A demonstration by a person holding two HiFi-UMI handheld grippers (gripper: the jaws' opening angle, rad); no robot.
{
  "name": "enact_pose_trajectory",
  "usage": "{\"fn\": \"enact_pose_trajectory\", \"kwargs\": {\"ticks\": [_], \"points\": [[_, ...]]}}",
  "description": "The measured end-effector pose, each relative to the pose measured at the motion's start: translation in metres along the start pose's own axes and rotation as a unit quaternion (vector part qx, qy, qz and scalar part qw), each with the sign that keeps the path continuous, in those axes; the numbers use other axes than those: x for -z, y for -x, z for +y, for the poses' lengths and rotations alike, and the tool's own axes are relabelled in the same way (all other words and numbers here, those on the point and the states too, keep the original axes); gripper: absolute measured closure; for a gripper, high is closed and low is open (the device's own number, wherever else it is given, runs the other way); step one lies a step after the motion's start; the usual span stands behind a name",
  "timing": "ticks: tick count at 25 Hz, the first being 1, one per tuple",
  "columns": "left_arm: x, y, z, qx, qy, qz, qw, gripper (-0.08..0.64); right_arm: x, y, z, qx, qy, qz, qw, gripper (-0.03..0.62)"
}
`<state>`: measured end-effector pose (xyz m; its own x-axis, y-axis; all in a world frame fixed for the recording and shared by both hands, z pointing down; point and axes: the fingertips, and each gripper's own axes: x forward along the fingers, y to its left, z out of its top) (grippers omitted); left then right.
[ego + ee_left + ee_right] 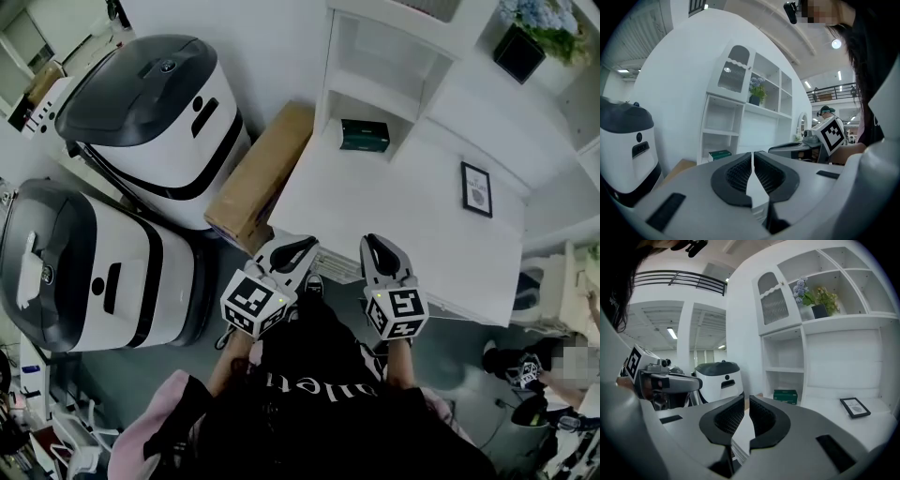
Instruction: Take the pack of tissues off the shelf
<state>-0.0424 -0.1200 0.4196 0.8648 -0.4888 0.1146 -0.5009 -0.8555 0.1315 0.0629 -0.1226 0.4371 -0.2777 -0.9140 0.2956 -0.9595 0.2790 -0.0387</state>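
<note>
The pack of tissues (364, 135) is a dark green box lying in the lowest open compartment of the white shelf unit (375, 56), at the back of the white counter (394, 225). It also shows as the green pack (719, 154) in the left gripper view and as the green pack (785, 396) in the right gripper view. My left gripper (302, 247) and right gripper (373, 244) hover side by side at the counter's near edge, well short of the pack. Both are shut with nothing between the jaws, as seen on the left gripper (753, 155) and the right gripper (746, 400).
A framed picture (476, 189) lies on the counter to the right. A potted plant (520, 52) stands on an upper shelf. A cardboard box (262, 173) leans beside the counter's left end. Two white machines with dark lids (155, 112) (84, 272) stand on the floor at left.
</note>
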Motion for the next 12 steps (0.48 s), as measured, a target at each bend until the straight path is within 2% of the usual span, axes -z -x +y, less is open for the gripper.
{"fn": "enact_pose_trajectory", "kwargs": {"ticks": [5, 12], "points": [[0.003, -0.041, 0.036, -0.011, 0.001, 0.017, 0.9998, 0.535, 0.001, -0.039, -0.040, 0.003, -0.003, 0.012, 1.000, 0.528], [0.011, -0.116, 0.074, -0.002, -0.005, 0.053, 0.9986, 0.535, 0.005, -0.090, -0.103, 0.010, -0.015, 0.031, 0.999, 0.528]]}}
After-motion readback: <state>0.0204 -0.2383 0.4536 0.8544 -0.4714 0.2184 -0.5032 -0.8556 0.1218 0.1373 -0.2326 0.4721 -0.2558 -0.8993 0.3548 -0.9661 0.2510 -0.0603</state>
